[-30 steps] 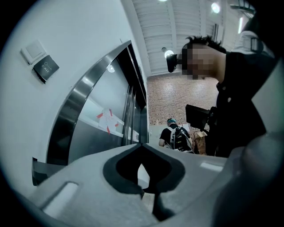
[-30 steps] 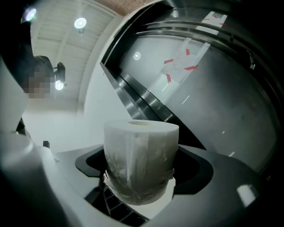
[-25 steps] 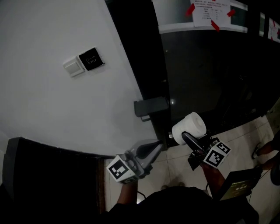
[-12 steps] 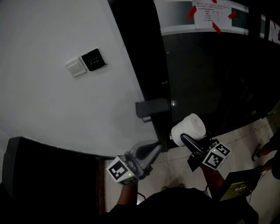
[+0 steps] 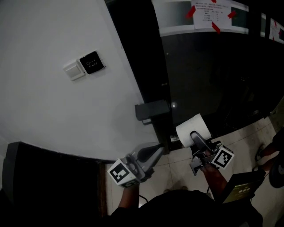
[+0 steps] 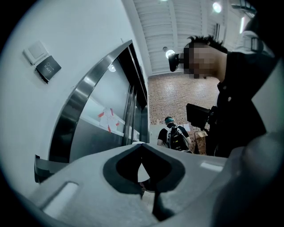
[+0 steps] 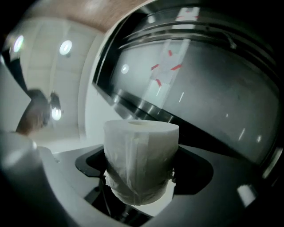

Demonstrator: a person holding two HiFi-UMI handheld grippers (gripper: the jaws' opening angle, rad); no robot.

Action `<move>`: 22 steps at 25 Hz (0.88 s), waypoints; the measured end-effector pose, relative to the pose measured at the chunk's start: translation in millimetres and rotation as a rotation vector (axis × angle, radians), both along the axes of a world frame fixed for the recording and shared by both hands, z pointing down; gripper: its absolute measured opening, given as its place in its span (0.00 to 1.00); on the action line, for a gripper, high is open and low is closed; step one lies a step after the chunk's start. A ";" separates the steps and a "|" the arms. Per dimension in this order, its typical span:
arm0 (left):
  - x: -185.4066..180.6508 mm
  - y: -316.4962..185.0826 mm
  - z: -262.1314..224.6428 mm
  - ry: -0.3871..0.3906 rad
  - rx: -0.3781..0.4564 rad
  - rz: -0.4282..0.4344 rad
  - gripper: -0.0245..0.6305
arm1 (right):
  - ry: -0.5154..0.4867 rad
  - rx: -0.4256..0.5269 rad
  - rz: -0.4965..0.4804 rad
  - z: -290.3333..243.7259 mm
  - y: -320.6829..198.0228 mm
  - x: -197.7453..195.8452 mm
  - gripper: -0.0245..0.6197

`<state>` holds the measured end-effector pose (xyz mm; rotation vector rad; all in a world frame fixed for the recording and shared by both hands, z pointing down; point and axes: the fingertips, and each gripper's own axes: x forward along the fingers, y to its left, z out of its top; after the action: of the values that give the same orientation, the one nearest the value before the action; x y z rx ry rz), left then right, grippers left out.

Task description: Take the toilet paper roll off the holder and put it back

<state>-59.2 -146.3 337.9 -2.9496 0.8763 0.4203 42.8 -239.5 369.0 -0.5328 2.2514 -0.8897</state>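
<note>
In the head view my right gripper (image 5: 194,136) is shut on a white toilet paper roll (image 5: 190,128), just right of the black door frame. The right gripper view shows the roll (image 7: 141,155) standing upright between the two grey jaws, its cardboard hole facing up. A dark grey holder bracket (image 5: 152,109) sticks out from the frame above and left of the roll, with nothing on it. My left gripper (image 5: 159,149) points toward the frame below the holder, apart from the roll. Its jaws (image 6: 142,144) meet at the tips and hold nothing.
A white wall carries a light switch (image 5: 73,69) and a black exit plate (image 5: 91,62). Right of the frame is a dark glass door with a taped notice (image 5: 207,12). A dark cabinet (image 5: 44,177) stands at lower left. A shoe (image 5: 266,153) rests on the tiled floor at right.
My right gripper has rolled about its own axis with the roll in it, so one finger now lies across the roll's near face. The left gripper has stayed put.
</note>
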 end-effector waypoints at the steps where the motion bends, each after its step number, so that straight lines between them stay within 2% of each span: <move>1: 0.0 -0.4 0.8 -0.003 0.000 0.000 0.04 | -0.128 -0.067 -0.016 2.6 -3.7 7.5 0.72; 3: 0.7 -0.9 2.6 -0.011 -0.002 0.000 0.04 | -0.303 -0.188 -0.009 16.9 -12.9 22.7 0.72; 5: 1.7 -0.7 3.3 -0.014 -0.005 0.001 0.04 | -0.348 -0.262 0.026 32.9 -20.2 32.8 0.72; 8: 2.6 -0.5 3.2 -0.014 -0.003 0.002 0.04 | -0.328 -0.291 0.050 41.0 -22.8 36.8 0.72; 18: 2.9 -5.0 6.8 -0.024 -0.009 -0.003 0.04 | -0.278 -0.273 0.054 42.0 -26.8 35.6 0.72; 22: -2.1 -6.4 8.9 -0.019 -0.018 -0.018 0.04 | -0.247 -0.274 0.076 54.4 -45.3 34.4 0.72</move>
<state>-61.3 -152.7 346.8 -2.9541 0.9092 0.3850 77.2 -284.7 423.4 -0.5917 1.8881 -1.1660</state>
